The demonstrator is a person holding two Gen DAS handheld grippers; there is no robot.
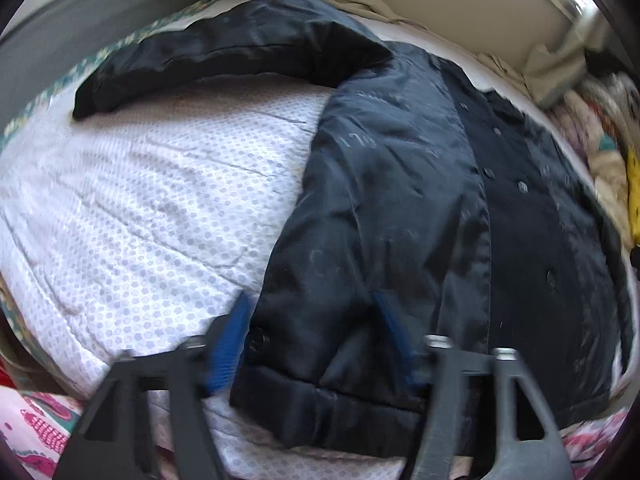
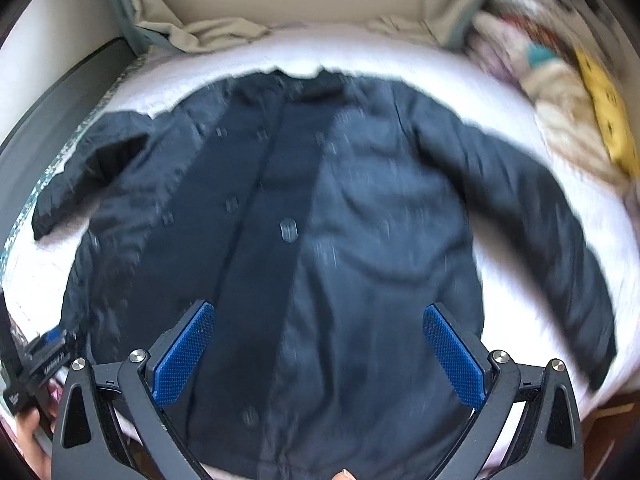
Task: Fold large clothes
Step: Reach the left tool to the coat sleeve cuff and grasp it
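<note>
A large dark navy buttoned coat (image 2: 320,220) lies spread front-up on a bed, collar at the far side and both sleeves out. In the left wrist view the coat (image 1: 392,208) fills the right half, one sleeve (image 1: 224,52) stretching left across the far side. My left gripper (image 1: 312,312) is open, its blue pads either side of the coat's lower left hem corner, close to the fabric. My right gripper (image 2: 320,320) is open and empty, hovering above the coat's lower front. The left gripper also shows at the coat's lower left edge in the right wrist view (image 2: 52,344).
The bed has a white patterned quilt (image 1: 140,200). Beige cloth (image 2: 216,32) is bunched at the headboard. A pile of mixed clothes with a yellow item (image 2: 600,112) lies at the far right. A dark bed frame (image 1: 80,20) runs along the left.
</note>
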